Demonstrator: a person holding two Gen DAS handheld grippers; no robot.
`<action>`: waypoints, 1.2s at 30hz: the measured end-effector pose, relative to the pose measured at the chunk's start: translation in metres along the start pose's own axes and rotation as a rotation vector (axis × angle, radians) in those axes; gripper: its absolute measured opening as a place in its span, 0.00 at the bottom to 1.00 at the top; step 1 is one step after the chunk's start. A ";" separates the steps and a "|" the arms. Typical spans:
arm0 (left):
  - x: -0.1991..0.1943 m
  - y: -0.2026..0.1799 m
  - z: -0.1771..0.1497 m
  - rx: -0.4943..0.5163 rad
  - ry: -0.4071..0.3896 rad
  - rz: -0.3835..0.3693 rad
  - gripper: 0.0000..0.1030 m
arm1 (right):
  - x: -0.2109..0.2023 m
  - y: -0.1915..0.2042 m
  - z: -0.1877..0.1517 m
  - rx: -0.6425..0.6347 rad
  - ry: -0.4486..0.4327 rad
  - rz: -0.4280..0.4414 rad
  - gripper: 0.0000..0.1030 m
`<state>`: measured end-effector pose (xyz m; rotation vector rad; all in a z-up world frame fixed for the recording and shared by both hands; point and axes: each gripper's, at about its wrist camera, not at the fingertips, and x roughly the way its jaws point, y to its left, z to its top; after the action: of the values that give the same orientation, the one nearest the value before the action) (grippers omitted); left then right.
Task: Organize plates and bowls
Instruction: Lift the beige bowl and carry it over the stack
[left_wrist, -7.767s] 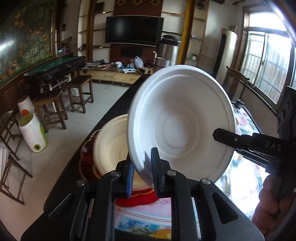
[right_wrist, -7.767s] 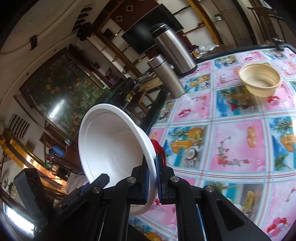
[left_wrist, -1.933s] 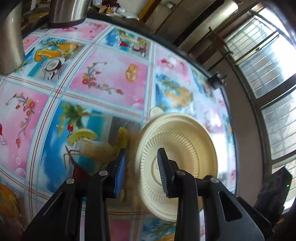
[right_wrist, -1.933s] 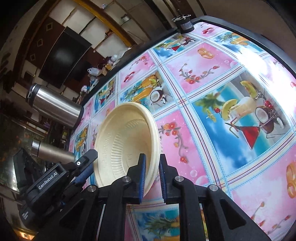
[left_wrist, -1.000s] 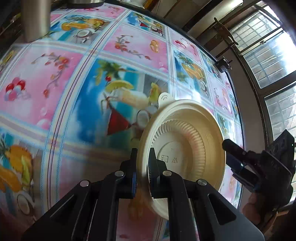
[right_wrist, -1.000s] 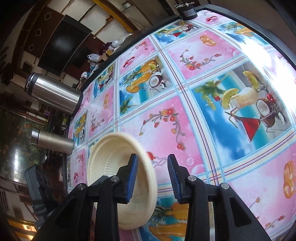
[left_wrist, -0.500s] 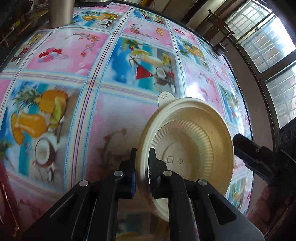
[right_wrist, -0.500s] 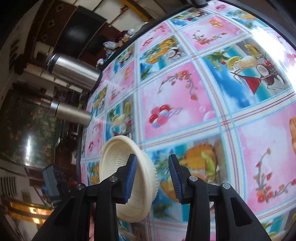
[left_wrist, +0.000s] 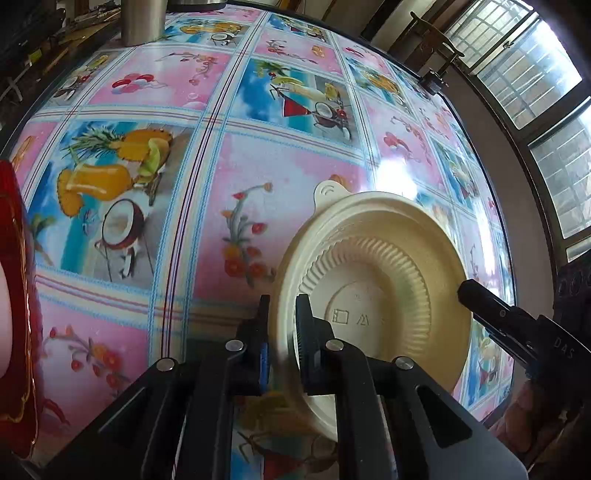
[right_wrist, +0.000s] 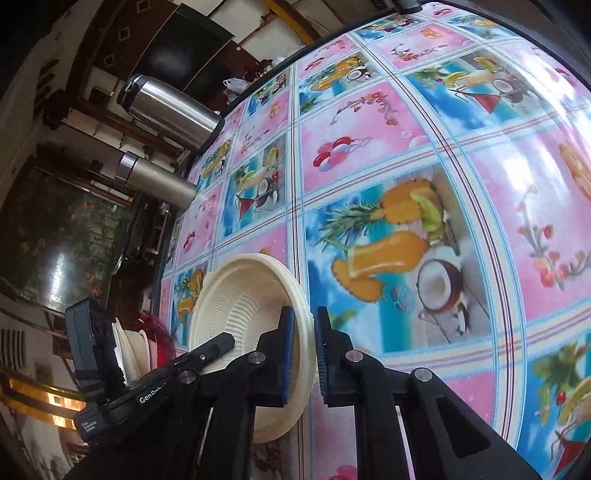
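Both grippers hold one cream bowl (left_wrist: 373, 280) above the table (left_wrist: 207, 184). The left gripper (left_wrist: 282, 339) is clamped on its rim. The right gripper (right_wrist: 303, 354) is closed on the opposite rim.

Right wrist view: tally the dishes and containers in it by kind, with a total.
Cream bowl: 1
Steel flasks: 2
Red dish: 1
Pale dishes stacked on the red one: at least 2, partly hidden
Total: at least 6
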<state>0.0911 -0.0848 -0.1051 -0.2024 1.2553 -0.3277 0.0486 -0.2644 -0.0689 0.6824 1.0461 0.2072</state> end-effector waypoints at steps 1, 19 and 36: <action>-0.001 0.000 -0.003 0.002 0.002 -0.004 0.08 | -0.003 0.000 -0.004 0.002 -0.005 0.007 0.11; -0.144 0.032 -0.023 0.026 -0.297 -0.044 0.11 | -0.047 0.067 -0.024 -0.056 -0.104 0.159 0.11; -0.235 0.172 -0.060 -0.208 -0.483 0.119 0.14 | 0.019 0.260 -0.056 -0.309 -0.003 0.338 0.13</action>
<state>-0.0078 0.1607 0.0313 -0.3598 0.8164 -0.0374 0.0509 -0.0292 0.0575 0.5735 0.8659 0.6469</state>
